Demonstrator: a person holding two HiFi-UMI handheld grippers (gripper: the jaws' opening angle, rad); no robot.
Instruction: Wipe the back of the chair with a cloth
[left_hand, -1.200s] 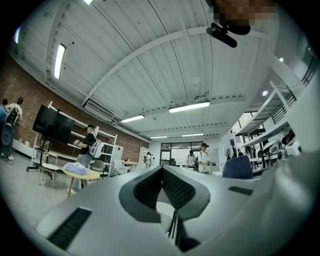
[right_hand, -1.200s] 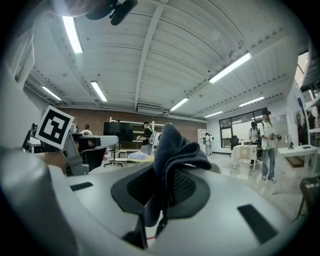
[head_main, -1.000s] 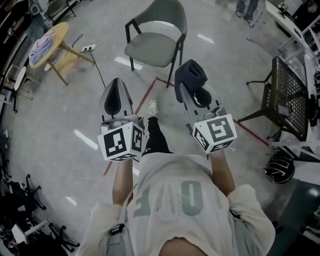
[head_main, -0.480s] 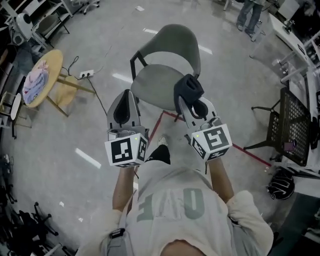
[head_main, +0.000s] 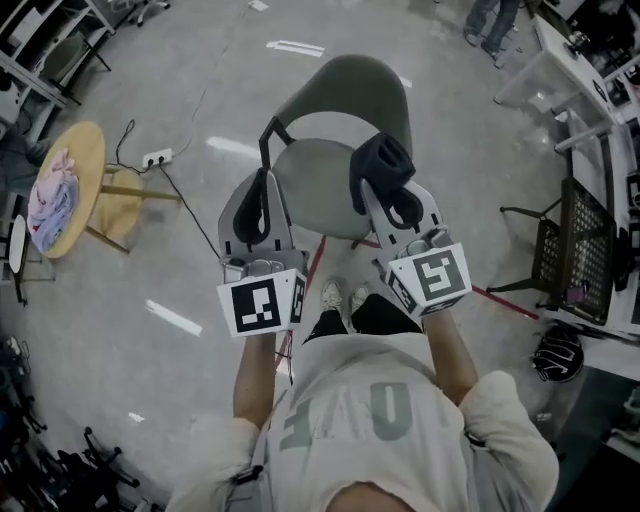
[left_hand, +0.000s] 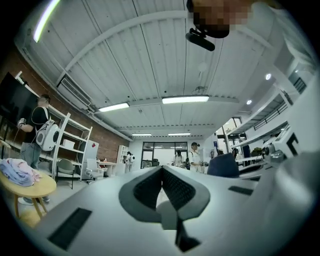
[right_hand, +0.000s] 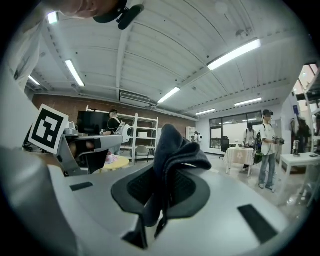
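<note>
The grey-green chair (head_main: 318, 180) with black legs stands right in front of me, its curved back (head_main: 352, 88) on the far side of the seat. My right gripper (head_main: 378, 190) is shut on a dark blue cloth (head_main: 381, 160), which bunches up out of the jaws (right_hand: 176, 146) and hangs over the seat's right part. My left gripper (head_main: 262, 185) is shut and holds nothing, hovering over the seat's left edge. In the left gripper view the left gripper (left_hand: 161, 171) shows its pads pressed together. Both grippers are short of the chair back.
A round wooden table (head_main: 88, 158) with a pinkish cloth (head_main: 48, 195) stands at the left, a power strip (head_main: 156, 157) and cable beside it. A black mesh chair (head_main: 576, 250) and a helmet (head_main: 558, 352) are at the right. Red floor tape (head_main: 505, 297) runs under me.
I have walked up to the chair: it has gone from ahead on the floor to directly under the grippers. Both grippers stay as they were, the right still holding the cloth.
</note>
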